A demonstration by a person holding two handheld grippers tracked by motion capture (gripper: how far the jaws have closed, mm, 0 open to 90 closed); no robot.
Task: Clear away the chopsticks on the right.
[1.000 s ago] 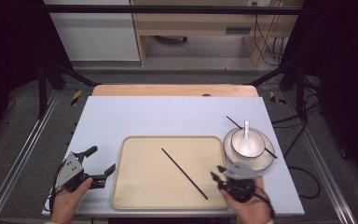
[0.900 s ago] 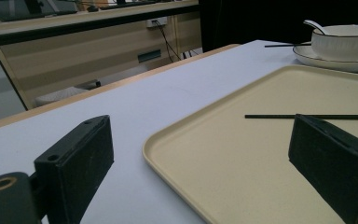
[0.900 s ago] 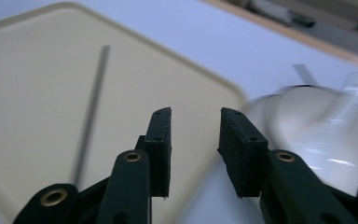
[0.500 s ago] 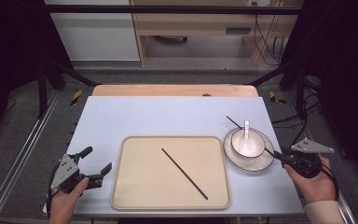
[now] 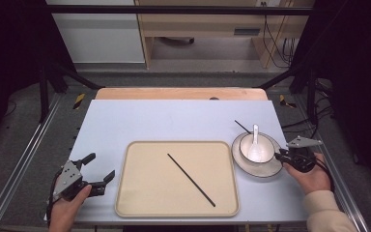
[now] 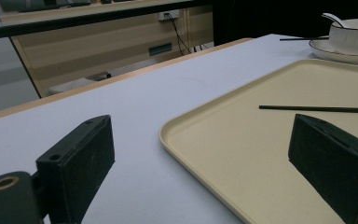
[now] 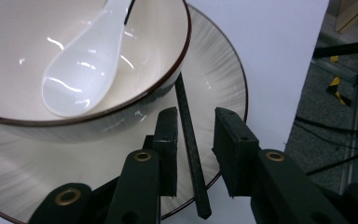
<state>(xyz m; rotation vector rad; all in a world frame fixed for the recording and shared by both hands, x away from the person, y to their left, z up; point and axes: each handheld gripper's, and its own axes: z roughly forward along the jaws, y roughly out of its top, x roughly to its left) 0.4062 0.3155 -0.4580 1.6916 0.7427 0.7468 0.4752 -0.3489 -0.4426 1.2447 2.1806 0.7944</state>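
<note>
Pale blue tabletop carries the beige tray (image 5: 125, 193), your landmark. Right of the tray, a white bowl (image 5: 244, 145) with a spoon (image 5: 254, 142) sits on a plate (image 5: 258, 171). A black chopstick (image 7: 189, 140) lies on that plate beside the bowl, between the jaws of your right gripper (image 7: 193, 135), which have just been closing but stand apart, not yet pressing it. Another chopstick (image 5: 191, 179) lies diagonally on the tray. Left of the tray, your left gripper (image 5: 99, 169) waits spread wide. Close off-centre and the thin stick may roll away or knock the bowl.
</note>
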